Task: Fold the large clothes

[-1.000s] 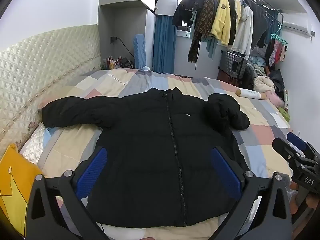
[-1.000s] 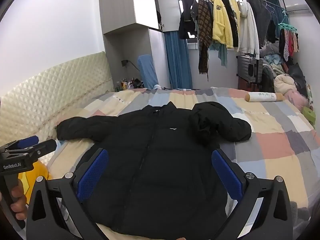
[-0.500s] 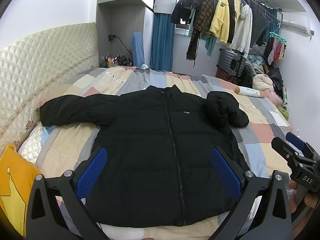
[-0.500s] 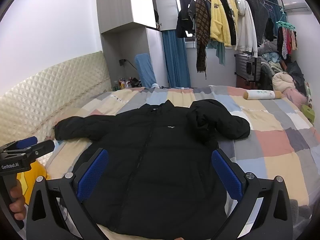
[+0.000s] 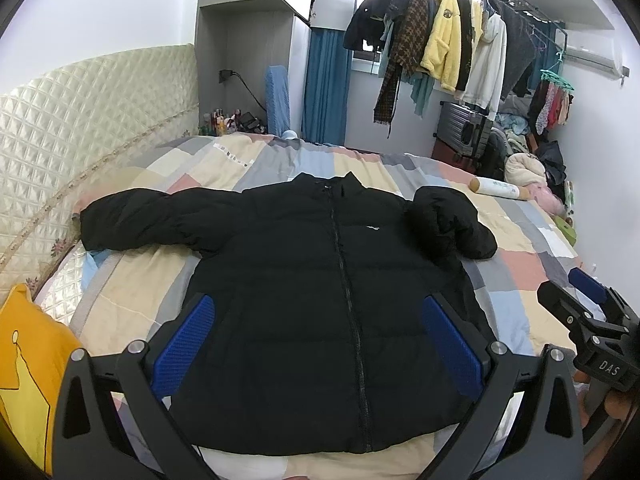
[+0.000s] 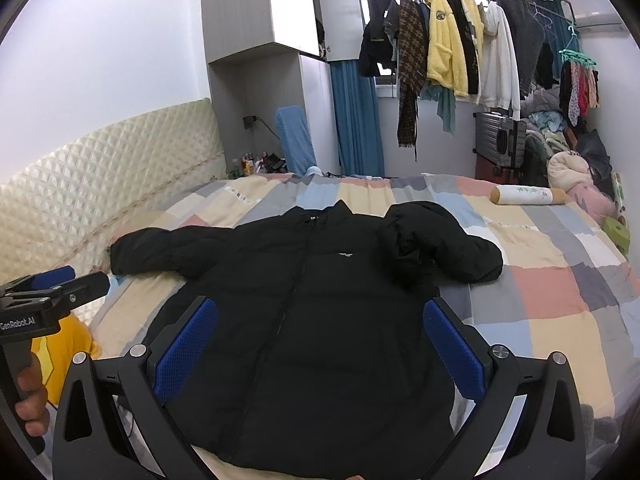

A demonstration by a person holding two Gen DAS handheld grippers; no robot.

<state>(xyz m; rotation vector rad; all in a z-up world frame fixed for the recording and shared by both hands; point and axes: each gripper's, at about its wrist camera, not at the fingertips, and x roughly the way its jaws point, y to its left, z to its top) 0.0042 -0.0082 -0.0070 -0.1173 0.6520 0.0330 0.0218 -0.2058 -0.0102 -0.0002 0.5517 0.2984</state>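
Ahead of both claws, I find the black jacket (image 5: 320,280) laid flat on the patchwork bed (image 5: 520,264), zip up, left sleeve (image 5: 144,220) spread, right sleeve (image 6: 440,240) crumpled, evidently readied for folding. Left gripper (image 5: 318,344) and right gripper (image 6: 320,348) hover spread wide, holding nothing.

- 1 black puffer jacket (image 5: 320,280) on bed, zipped, 2 sleeves: 1 stretched out flat, 1 bunched up
- 2 grippers: left gripper (image 5: 320,340), right gripper (image 6: 320,344), each w/ 2 blue pads, jaws wide apart
- 1 patchwork quilt (image 5: 520,248)
- 1 yellow cushion (image 5: 28,360)
- 1 white bolster roll (image 6: 528,194)
- 1 grey suitcase (image 6: 498,136)
- 1 blue curtain (image 6: 356,116)
- 1 rail of hanging clothes (image 6: 448,40), approx 8+ items, exact no. unclear
- 1 quilted headboard (image 5: 80,120)
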